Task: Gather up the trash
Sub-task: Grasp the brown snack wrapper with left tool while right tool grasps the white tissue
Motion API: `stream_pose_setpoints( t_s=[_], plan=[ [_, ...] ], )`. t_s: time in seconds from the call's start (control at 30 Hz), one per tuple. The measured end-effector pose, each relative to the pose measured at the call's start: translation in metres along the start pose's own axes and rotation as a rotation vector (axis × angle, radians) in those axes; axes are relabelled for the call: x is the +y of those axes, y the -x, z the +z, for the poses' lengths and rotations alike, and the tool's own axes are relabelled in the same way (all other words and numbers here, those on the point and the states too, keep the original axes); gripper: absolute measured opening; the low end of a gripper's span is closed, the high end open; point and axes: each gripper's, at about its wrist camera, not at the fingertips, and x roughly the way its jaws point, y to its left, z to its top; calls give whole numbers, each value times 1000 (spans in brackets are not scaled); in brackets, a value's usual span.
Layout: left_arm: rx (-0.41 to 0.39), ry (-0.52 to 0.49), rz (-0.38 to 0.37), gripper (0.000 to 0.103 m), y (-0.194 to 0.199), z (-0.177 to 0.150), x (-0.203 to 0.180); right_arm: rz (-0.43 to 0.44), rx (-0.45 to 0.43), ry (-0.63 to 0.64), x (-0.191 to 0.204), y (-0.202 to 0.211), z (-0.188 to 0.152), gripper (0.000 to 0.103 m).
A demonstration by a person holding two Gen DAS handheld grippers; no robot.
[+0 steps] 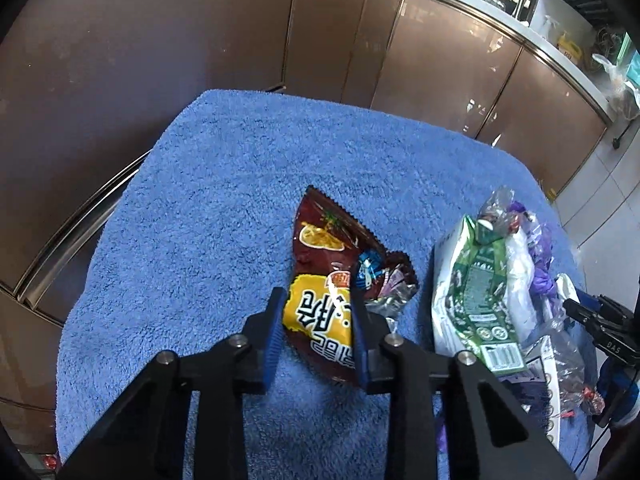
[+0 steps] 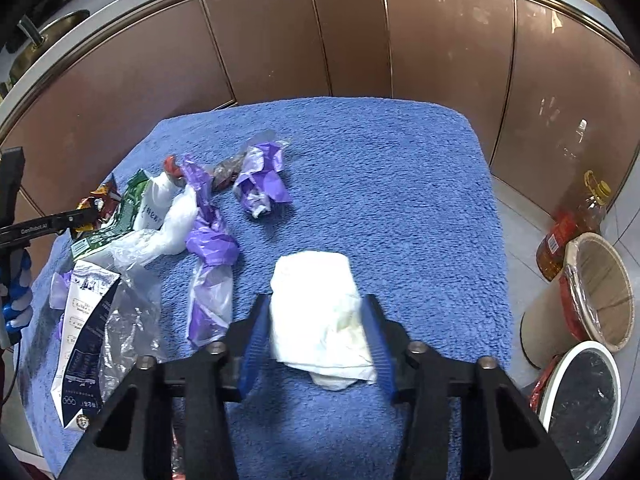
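A dark red and yellow noodle wrapper (image 1: pixel 320 280) lies on the blue towel (image 1: pixel 200 200). My left gripper (image 1: pixel 318 300) straddles its near end, jaws close against its sides. A crumpled white tissue (image 2: pixel 320 312) lies on the towel in the right wrist view. My right gripper (image 2: pixel 316 316) has its jaws around the tissue, touching both sides. The left gripper also shows at the left edge of the right wrist view (image 2: pixel 80 216), over the wrapper (image 2: pixel 100 200).
A green and white package (image 1: pixel 476 292), purple plastic bags (image 2: pixel 260 180) and clear film (image 2: pixel 120 312) lie between the grippers. A white bin with a black liner (image 2: pixel 584 404), a wooden bucket (image 2: pixel 600 288) and an oil bottle (image 2: pixel 576 224) stand on the floor to the right. Brown cabinets stand behind.
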Motion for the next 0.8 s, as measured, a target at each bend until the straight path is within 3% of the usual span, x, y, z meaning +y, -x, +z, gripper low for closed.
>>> stream_pose_setpoints(
  t_s=[0.1, 0.2, 0.47, 0.8],
  plan=[
    [-19, 16, -3, 23, 7, 0, 1, -4, -12, -20, -7, 1, -1, 21],
    [-42, 20, 10, 22, 19, 0, 1, -5, -22, -47, -15, 4, -4, 14],
    [-109, 38, 27, 22, 63, -3, 6, 10, -70, -46, -3, 28, -8, 12],
    [-194, 8, 5, 22, 129, -16, -7, 32, -173, -72, 15, 91, -16, 12]
  ],
)
